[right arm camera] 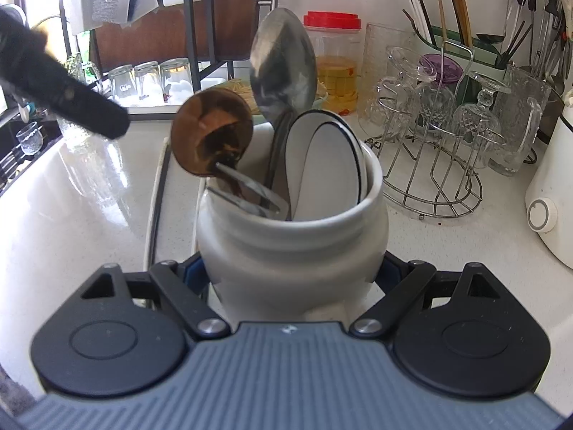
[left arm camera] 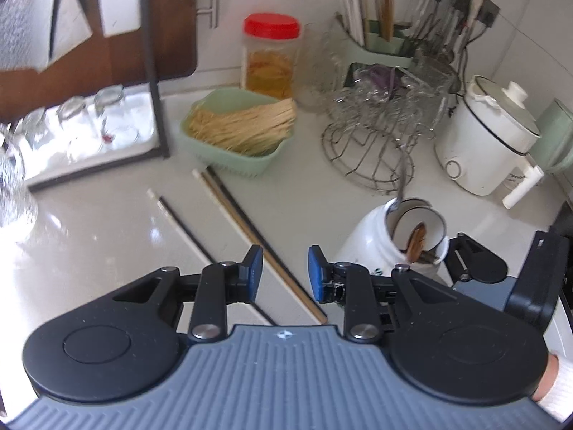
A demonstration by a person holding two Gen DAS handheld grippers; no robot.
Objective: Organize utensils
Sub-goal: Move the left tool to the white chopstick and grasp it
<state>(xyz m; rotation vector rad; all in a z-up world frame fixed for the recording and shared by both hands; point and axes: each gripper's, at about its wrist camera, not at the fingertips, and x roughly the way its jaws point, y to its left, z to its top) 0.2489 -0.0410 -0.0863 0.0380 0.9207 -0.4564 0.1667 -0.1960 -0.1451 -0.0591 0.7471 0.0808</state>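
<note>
Several chopsticks lie on the white counter: a tan, white and black group [left arm camera: 232, 211] and a white and black pair [left arm camera: 179, 222]. My left gripper [left arm camera: 285, 276] hovers open over the near end of the tan chopstick, whose shaft passes between the blue pads without touching them. A white ceramic jar [right arm camera: 286, 243] stands on the counter with my right gripper [right arm camera: 292, 272] shut on its body. In the jar stand a brown wooden spoon [right arm camera: 211, 136], a metal spoon [right arm camera: 283, 61] and white black-rimmed spoons [right arm camera: 322, 157]. The left wrist view shows the jar [left arm camera: 372, 243] to the right.
A green basket of thin sticks [left arm camera: 240, 129], a red-lidded jar [left arm camera: 272, 57], a wire rack of glasses [left arm camera: 386, 118] and a white cooker [left arm camera: 490, 136] stand behind. A green holder of chopsticks [left arm camera: 376, 43] is at the back wall. A dark blurred shape [right arm camera: 64, 96] crosses the right wrist view's upper left.
</note>
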